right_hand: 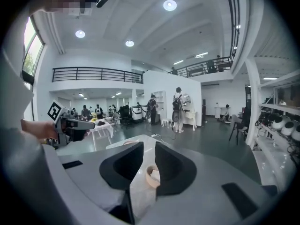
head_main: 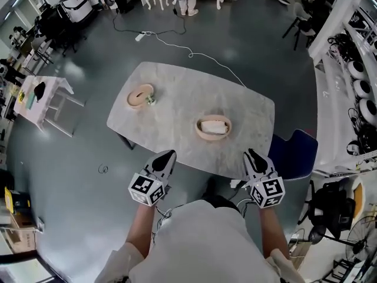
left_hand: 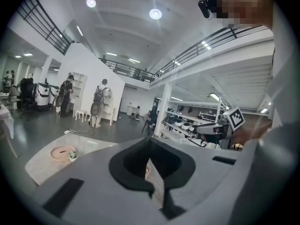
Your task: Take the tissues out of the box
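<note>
Forearms extend forward from the person's body at the near edge of the marble table (head_main: 194, 87), a gripper in each hand, both held level and pointing across the tabletop. Left gripper (head_main: 168, 155) hovers over the table's near edge with its jaws pressed together at the tips and nothing between them. Right gripper (head_main: 251, 154) hovers at the same edge, off to the left gripper's right, with its jaws a narrow gap apart and empty. The round tissue box (head_main: 214, 135) sits on the table ahead of both grippers, between their lines and nearer the right one, apart from either. White tissues (head_main: 214, 126) fill its open top. A round tan disc with a slot (head_main: 140, 95) lies farther ahead of the left gripper.
</note>
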